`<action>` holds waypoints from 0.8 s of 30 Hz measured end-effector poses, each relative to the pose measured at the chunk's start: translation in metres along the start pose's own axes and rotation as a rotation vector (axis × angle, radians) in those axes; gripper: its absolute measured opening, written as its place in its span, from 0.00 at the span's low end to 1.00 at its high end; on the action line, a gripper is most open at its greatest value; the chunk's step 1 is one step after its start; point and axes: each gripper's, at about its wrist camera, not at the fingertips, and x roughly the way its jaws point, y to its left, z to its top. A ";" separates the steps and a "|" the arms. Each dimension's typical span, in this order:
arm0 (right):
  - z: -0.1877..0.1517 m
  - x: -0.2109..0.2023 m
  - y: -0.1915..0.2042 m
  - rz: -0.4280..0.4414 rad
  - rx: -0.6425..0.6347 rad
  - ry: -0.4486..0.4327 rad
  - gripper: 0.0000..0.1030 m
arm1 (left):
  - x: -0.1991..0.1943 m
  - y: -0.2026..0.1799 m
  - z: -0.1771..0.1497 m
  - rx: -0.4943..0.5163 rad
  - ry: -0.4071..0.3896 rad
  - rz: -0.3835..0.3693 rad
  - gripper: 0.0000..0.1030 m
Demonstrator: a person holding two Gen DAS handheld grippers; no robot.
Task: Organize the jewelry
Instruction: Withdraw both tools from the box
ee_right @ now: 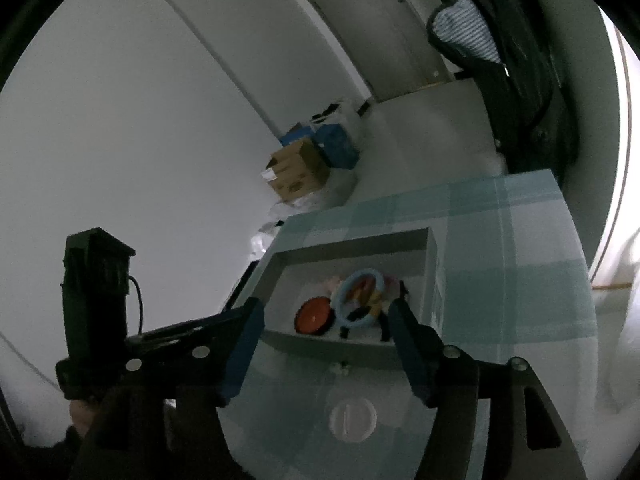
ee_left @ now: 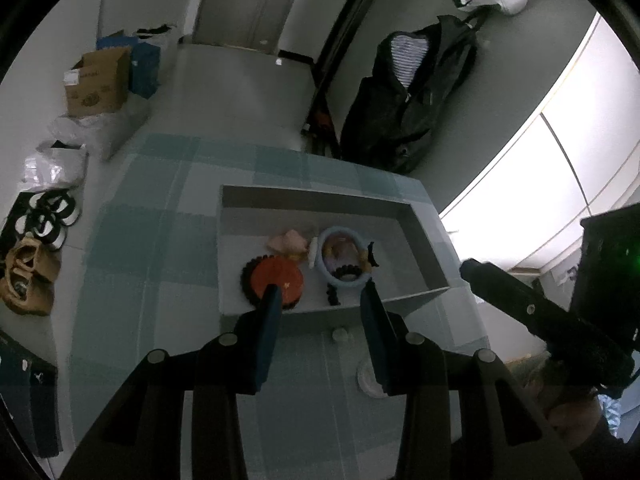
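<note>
A shallow grey tray (ee_left: pixel 420 240) (ee_right: pixel 434 276) sits on a teal checked table. In it lie a red round piece with a black beaded rim (ee_left: pixel 276 278) (ee_right: pixel 314 316), a light blue ring (ee_left: pixel 342 258) (ee_right: pixel 360 298), a pale pink piece (ee_left: pixel 290 240) and black beaded pieces (ee_left: pixel 332 294). In front of the tray lie a small white piece (ee_left: pixel 340 334) (ee_right: pixel 340 367) and a white round disc (ee_left: pixel 368 376) (ee_right: pixel 353 418). My left gripper (ee_left: pixel 320 294) is open and empty above the tray's near edge. My right gripper (ee_right: pixel 326 312) is open and empty, also before the tray.
The tablecloth (ee_left: pixel 160 240) covers the table. On the floor at left stand cardboard and blue boxes (ee_left: pixel 98 80), bags and shoes (ee_left: pixel 28 276). A dark jacket (ee_left: pixel 408 100) hangs behind the table. The right gripper's body (ee_left: pixel 540 320) shows at right in the left wrist view.
</note>
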 end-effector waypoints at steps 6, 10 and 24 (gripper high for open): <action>-0.018 -0.010 0.002 -0.022 0.010 0.005 0.69 | -0.006 -0.008 -0.011 0.011 -0.023 0.022 0.49; -0.029 -0.015 0.007 -0.048 -0.020 0.017 0.70 | -0.006 -0.008 -0.022 0.011 -0.039 0.048 0.60; -0.070 0.010 0.014 -0.184 -0.168 0.172 0.76 | 0.019 0.002 -0.048 0.057 0.040 0.185 0.60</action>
